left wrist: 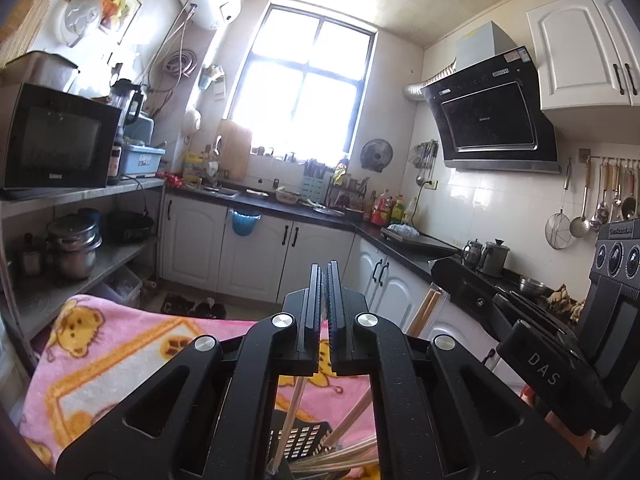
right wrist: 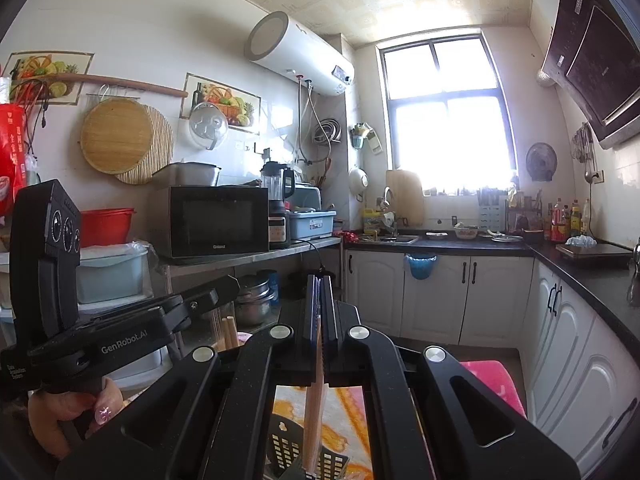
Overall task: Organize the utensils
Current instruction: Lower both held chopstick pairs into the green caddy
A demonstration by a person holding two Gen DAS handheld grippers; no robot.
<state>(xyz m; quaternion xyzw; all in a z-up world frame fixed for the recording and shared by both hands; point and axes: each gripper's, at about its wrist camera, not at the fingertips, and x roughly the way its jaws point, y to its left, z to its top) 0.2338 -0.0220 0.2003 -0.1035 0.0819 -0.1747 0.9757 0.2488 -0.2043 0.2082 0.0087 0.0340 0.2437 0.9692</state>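
My left tongs (left wrist: 324, 270) are sitting pressed together with nothing visible between them; my right tongs (right wrist: 320, 284) are pinching a wooden chopstick (right wrist: 314, 420) that is hanging into the black slotted basket (right wrist: 288, 446) at lower centre. Only the left view is showing more chopsticks (left wrist: 348, 420) leaning in that basket (left wrist: 304, 438) on the pink blanket (left wrist: 120, 344); only the right view is showing a hand (right wrist: 68, 416) at lower left.

Both wrist views near level, facing window (left wrist: 304, 92) wall; microwave (right wrist: 212, 220) in both.
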